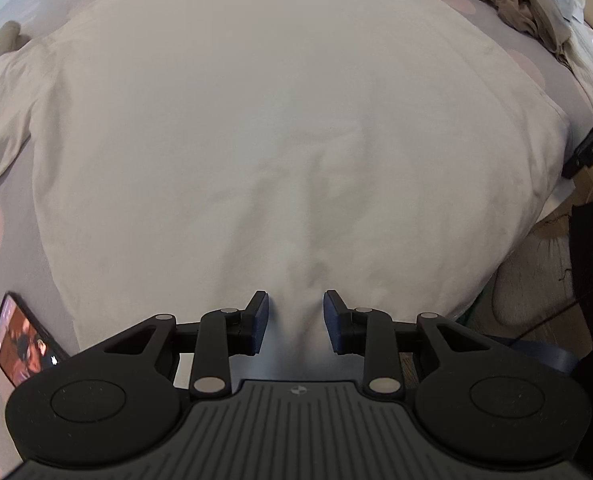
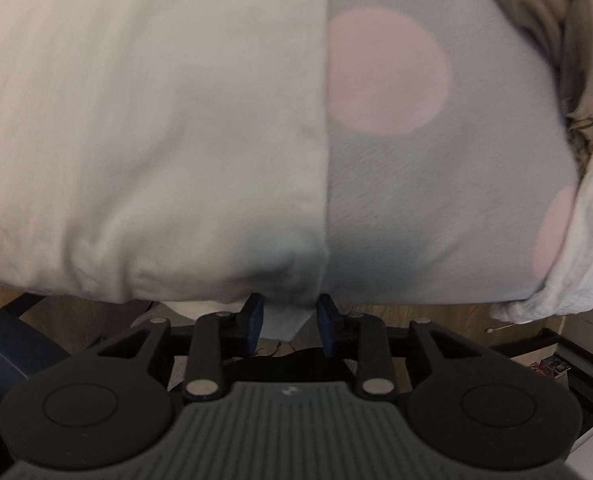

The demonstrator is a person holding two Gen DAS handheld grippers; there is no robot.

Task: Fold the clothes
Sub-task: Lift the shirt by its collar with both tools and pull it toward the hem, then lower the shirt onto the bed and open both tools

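A cream long-sleeved shirt (image 1: 276, 120) lies spread flat on a bed, one sleeve (image 1: 4, 120) trailing off to the left. My left gripper (image 1: 296, 322) is at the shirt's near hem, shut on a bunch of its cloth, and creases run from the fabric into the jaws. In the right wrist view the shirt (image 2: 136, 120) fills the left half, its straight side edge running down the middle. My right gripper (image 2: 288, 322) is shut on the shirt's near corner, which hangs over the bed edge. This view is blurred.
The bed sheet (image 2: 396, 208) is grey with pink dots. A lit phone (image 1: 20, 344) lies at the near left. A heap of beige clothes (image 1: 528, 4) sits at the far right, also seen as the beige heap (image 2: 556, 20). Floor and dark furniture (image 1: 592, 140) lie beyond the bed's right edge.
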